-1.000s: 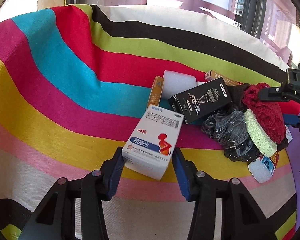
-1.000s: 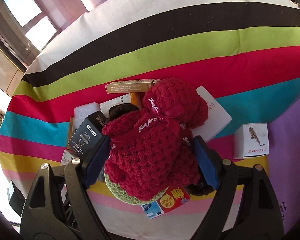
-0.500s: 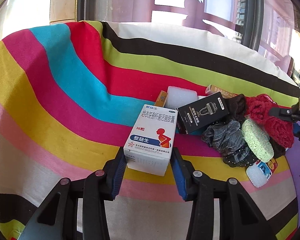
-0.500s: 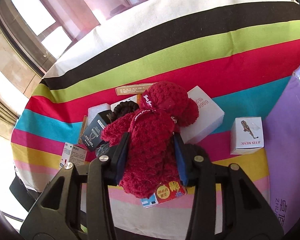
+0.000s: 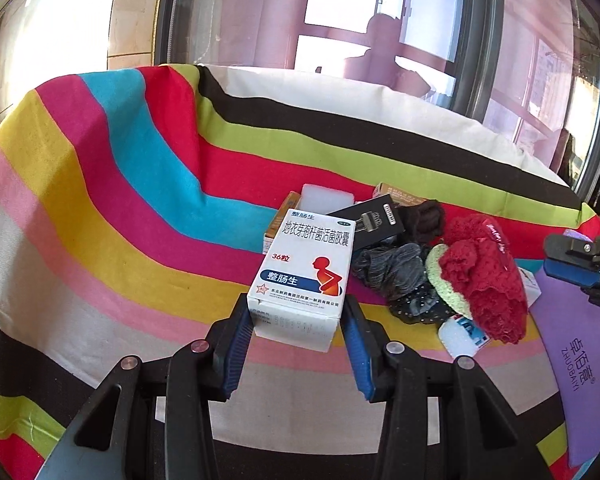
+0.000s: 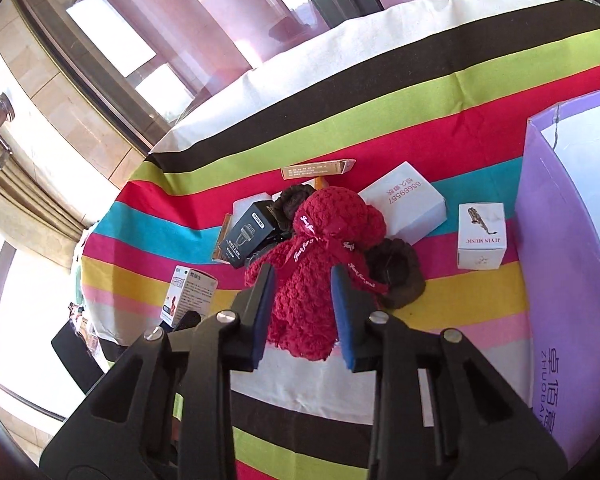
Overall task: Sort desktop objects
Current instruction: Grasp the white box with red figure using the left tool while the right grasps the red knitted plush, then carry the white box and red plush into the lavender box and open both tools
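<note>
A white medicine box (image 5: pixel 308 268) with a red figure sits between the blue pads of my left gripper (image 5: pixel 297 308), which is shut on it and holds it above the striped cloth (image 5: pixel 140 200). The same box (image 6: pixel 192 292) shows at the left in the right wrist view. My right gripper (image 6: pixel 302 280) is closing its jaws on a red knitted bundle (image 6: pixel 324 240) tied with a ribbon, and both pads press into the wool. From the left wrist view the bundle (image 5: pixel 484 276) hangs beside the right gripper (image 5: pixel 572 268), over the pile.
The pile holds a black box (image 6: pixel 246 236), a grey scrunchie (image 5: pixel 388 272), a green knitted piece (image 5: pixel 444 284) and a dark brown scrunchie (image 6: pixel 396 272). A white numbered box (image 6: pixel 408 204) and a small music box (image 6: pixel 480 236) lie nearby. A purple container (image 6: pixel 556 280) stands at the right.
The right jaws went from wide around the red bundle to pinching it, and lifted it back from the pile. The left gripper drew back and rose with the medicine box.
</note>
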Action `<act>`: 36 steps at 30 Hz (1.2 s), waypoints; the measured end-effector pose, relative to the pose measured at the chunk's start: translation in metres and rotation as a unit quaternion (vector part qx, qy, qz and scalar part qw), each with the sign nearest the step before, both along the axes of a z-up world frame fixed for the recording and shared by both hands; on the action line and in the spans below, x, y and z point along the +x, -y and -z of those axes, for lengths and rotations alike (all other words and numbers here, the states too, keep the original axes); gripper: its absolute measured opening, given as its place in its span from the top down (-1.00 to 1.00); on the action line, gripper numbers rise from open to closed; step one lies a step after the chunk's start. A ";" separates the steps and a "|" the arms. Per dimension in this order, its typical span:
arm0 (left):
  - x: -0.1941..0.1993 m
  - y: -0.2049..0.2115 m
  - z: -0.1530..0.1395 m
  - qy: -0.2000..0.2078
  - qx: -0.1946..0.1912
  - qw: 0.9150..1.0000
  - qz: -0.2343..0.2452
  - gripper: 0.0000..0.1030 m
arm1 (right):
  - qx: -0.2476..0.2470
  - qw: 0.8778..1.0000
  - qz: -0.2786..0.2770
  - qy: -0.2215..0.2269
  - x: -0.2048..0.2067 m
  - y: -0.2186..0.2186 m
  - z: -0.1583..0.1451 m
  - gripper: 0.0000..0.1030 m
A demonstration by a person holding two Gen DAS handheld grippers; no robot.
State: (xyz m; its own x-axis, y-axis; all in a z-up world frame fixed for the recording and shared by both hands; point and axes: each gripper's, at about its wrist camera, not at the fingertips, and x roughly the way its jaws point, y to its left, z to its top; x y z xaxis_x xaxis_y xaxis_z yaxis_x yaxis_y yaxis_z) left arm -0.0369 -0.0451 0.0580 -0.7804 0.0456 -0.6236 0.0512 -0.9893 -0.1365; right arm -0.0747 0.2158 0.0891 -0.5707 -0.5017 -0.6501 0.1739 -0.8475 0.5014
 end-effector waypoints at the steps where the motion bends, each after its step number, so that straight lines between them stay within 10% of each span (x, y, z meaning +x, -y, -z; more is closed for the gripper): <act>1: 0.001 -0.002 -0.002 -0.003 -0.001 1.000 0.001 0.14 | 0.004 1.000 0.001 0.005 0.001 -0.003 0.001 0.38; 6: 0.005 -0.008 -0.008 -0.007 -0.004 1.000 0.006 0.14 | 0.024 0.999 0.027 0.010 -0.005 0.001 0.005 -0.51; 8: 0.007 -0.012 -0.010 -0.007 -0.005 1.000 0.008 0.14 | 0.038 0.999 0.025 0.010 -0.011 0.012 0.006 -0.55; 13: 0.014 -0.021 -0.013 -0.013 -0.014 1.000 0.018 0.14 | 0.104 0.994 0.016 0.021 -0.033 0.046 0.022 -0.47; 15: 0.016 -0.022 -0.014 -0.015 -0.016 1.000 0.019 0.14 | 0.123 0.992 0.002 0.027 -0.035 0.054 0.030 0.17; 36: 0.040 -0.114 -0.065 -0.061 -0.023 0.990 0.126 0.14 | 0.001 0.996 0.012 -0.084 0.063 -0.058 -0.057 0.31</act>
